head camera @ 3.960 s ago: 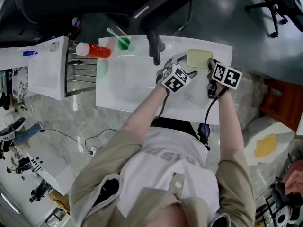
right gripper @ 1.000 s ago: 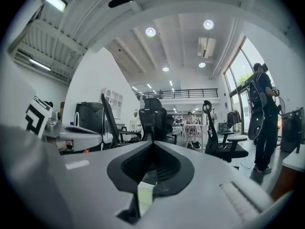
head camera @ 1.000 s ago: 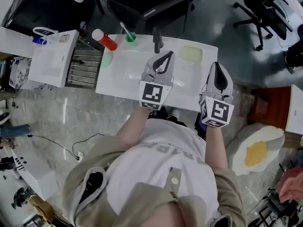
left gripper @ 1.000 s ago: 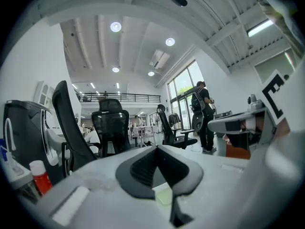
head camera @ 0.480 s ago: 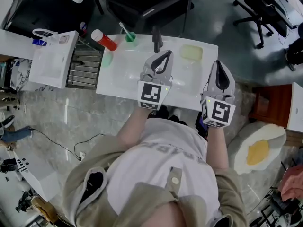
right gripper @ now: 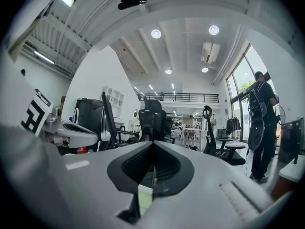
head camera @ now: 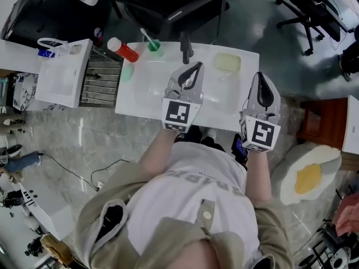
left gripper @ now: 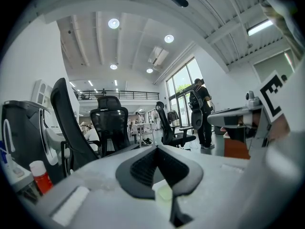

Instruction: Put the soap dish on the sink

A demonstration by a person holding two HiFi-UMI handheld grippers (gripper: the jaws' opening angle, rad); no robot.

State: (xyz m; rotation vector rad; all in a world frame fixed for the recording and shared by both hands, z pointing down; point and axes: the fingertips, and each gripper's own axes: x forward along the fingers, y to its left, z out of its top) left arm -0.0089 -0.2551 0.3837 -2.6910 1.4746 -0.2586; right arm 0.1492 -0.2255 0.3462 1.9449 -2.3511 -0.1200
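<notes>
Retreat is showing: left gripper (head camera: 192,69), backed off, is hovering over the sink (head camera: 147,97), jaws pressed together on nothing; soap dish (head camera: 228,62) is sitting alone on the far rim; right gripper (head camera: 261,78) is likewise closed, empty. Placement is looking finished.

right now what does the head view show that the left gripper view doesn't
Only the head view: the whole white sink, the soap dish lying on its far right corner, the green cup, and the person's torso. Only the left gripper view: ceiling lights, tall windows, and a person standing beyond the chairs. Both: the left gripper, jaws shut on nothing, the red bottle and a black office chair.
</notes>
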